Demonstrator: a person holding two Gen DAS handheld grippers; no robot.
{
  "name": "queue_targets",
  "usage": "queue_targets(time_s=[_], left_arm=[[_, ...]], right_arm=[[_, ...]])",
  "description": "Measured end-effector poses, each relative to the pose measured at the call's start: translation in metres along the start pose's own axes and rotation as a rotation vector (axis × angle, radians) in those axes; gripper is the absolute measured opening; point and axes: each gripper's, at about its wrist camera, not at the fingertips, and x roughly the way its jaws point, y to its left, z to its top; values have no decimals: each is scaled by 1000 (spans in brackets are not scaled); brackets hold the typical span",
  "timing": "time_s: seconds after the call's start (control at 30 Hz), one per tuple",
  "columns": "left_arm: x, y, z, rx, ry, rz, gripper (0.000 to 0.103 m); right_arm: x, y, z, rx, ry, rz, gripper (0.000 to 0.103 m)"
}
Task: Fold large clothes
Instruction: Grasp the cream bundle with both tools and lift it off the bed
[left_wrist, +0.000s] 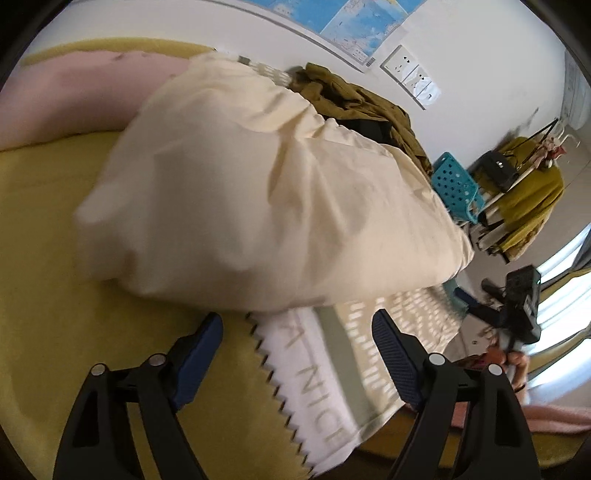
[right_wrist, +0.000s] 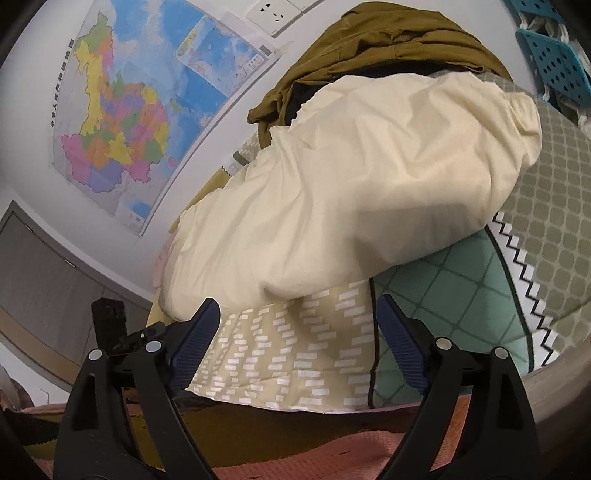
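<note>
While angled down toward the cream garment (left_wrist: 266, 184) on the bed (left_wrist: 55, 314), left gripper (left_wrist: 299, 332) and right gripper (right_wrist: 299, 328) spread wide, grasping nothing, just short of its near edge.

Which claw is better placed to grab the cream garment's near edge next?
Probably the left claw: open, with the cream garment hem just ahead between its fingers. The right claw, also open, faces mostly patterned bedding.
</note>
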Motion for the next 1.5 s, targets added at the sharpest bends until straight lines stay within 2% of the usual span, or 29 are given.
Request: queue_targets(time_s=[0.17,0.37,0.53,0.67,0.77,1.23,1.33,1.4,1.5], left_arm=[[14,8,16,-82,-22,-93,90],[23,9,27,-111,-75,-115,92],[34,3,39,-113,-99,-59,93],[43,-1,48,-113,-110,-16,93],[49,-3,55,-117,-107,2,93],[57,-13,62,-89,-72,125,92],[58,-14,62,-88,-74,135,92],[57,-13,61,-86,-74,136,92],[58,-14,61,-86,-74,143,92]], right_arm=[[5,-4,-1,19,-2,-8,87],[10,-6,3,37,-23,-37,89],[15,-9,13,70,-59,-107,89],[25,-9,23,109,-101,-127,98],[38,-3,31,95,-109,-161,98],[75,5,57,58,-154,-173,99],[78,6,58,51,-158,-173,94],[78,5,58,53,-160,-179,83],[77,0,60,74,-156,-151,80]])
